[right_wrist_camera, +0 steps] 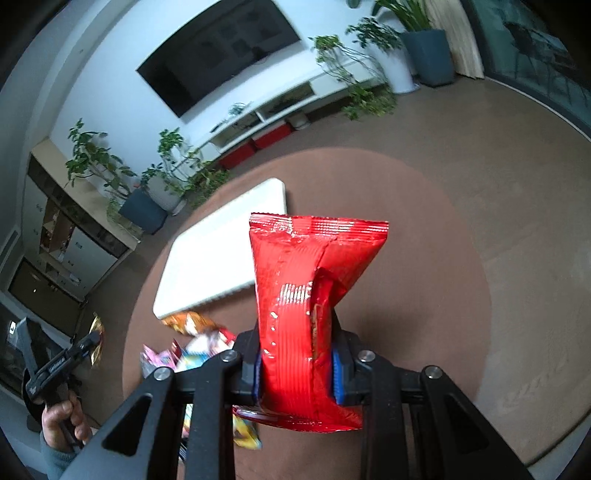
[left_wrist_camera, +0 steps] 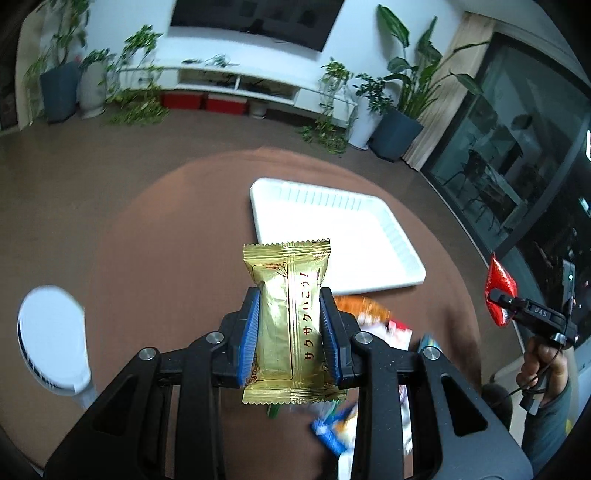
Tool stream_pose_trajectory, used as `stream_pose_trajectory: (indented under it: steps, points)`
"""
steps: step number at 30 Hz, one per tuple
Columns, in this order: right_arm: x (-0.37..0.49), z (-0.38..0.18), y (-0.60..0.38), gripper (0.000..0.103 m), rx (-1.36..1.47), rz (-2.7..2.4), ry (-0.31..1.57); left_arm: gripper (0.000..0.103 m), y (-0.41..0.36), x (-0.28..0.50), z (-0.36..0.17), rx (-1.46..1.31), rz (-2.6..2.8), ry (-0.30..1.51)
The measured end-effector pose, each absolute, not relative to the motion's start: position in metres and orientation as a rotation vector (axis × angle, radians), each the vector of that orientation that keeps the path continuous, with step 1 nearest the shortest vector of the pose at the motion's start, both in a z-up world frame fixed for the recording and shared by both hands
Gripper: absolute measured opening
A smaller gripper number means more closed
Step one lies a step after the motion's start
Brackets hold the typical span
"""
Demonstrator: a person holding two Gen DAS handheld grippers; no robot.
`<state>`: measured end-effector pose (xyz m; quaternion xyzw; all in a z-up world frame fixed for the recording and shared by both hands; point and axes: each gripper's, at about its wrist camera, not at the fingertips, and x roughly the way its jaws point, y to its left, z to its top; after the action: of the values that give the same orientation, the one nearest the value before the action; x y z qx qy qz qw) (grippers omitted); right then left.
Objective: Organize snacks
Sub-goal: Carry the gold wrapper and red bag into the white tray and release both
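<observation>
My left gripper [left_wrist_camera: 290,325] is shut on a gold snack packet [left_wrist_camera: 286,314] with red Japanese lettering, held upright above the round brown table [left_wrist_camera: 166,240]. My right gripper [right_wrist_camera: 297,363] is shut on a red foil snack packet [right_wrist_camera: 303,306], also held in the air. A white rectangular tray [left_wrist_camera: 332,236] lies on the table beyond the left gripper; it also shows in the right wrist view [right_wrist_camera: 218,251], to the left of the red packet. A pile of loose colourful snacks [left_wrist_camera: 373,325] lies near the tray's near edge, partly hidden by both grippers. The right gripper with the red packet shows at the far right of the left view [left_wrist_camera: 498,295].
A white round stool [left_wrist_camera: 51,339] stands left of the table. A brown carpet [right_wrist_camera: 517,221] surrounds the table. Potted plants [left_wrist_camera: 399,122], a white TV console [left_wrist_camera: 236,81] and a dark wall screen [left_wrist_camera: 255,18] line the far wall. Glass doors [left_wrist_camera: 517,147] stand at the right.
</observation>
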<state>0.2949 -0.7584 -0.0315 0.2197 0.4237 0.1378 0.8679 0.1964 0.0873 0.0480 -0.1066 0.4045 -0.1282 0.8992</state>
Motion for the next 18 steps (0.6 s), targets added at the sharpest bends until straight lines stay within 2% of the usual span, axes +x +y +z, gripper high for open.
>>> stream_pose_trajectory:
  steps: [4,9,18]
  points:
    - [0.335,-0.012,-0.738,0.028,0.431,0.333,0.880,0.029,0.070,0.242,0.061,-0.192,-0.301,0.855]
    - [0.390,-0.007,-0.689,0.028,0.359,0.415,0.944,0.029,0.053,0.302,0.050,-0.201,-0.321,0.931]
    - [0.450,-0.052,-0.628,0.028,0.215,0.417,1.079,0.029,0.023,0.349,-0.003,-0.146,-0.283,1.043]
